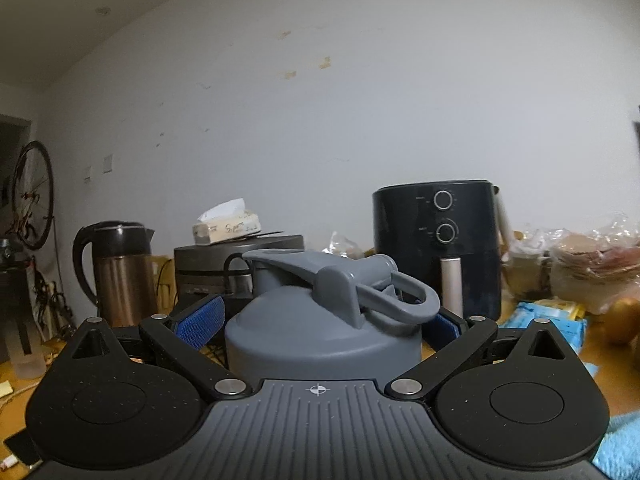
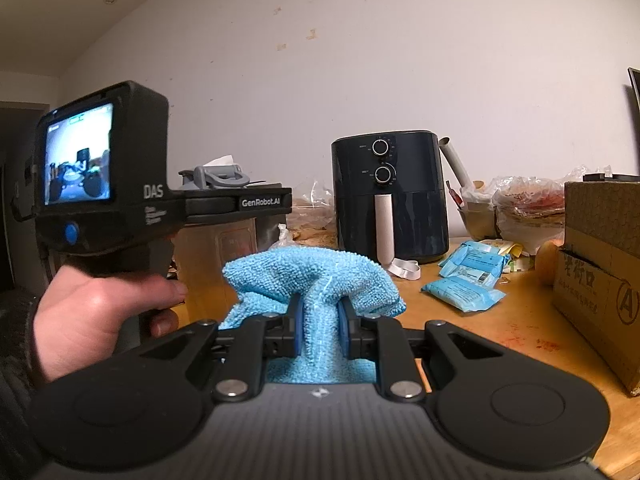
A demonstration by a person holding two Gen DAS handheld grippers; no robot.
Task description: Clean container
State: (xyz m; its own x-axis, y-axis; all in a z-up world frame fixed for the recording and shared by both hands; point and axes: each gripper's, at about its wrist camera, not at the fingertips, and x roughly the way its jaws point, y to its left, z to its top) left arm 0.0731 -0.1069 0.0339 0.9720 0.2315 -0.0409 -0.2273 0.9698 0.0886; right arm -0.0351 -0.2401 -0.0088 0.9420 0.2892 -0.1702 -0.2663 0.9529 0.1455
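Cloth (image 2: 316, 276) pinched in right gripper (image 2: 319, 326) jaws, left gripper (image 1: 320, 316) jaws wide around container lid (image 1: 320, 320), contact unclear.

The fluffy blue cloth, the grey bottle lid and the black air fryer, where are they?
Fluffy blue microfibre cloth (image 2: 320, 276): right wrist view, on its bunched top.
Grey plastic bottle lid (image 1: 304, 332): left wrist view, on its domed front.
Black air fryer with two dials (image 2: 416, 216): right wrist view, on its drawer front.
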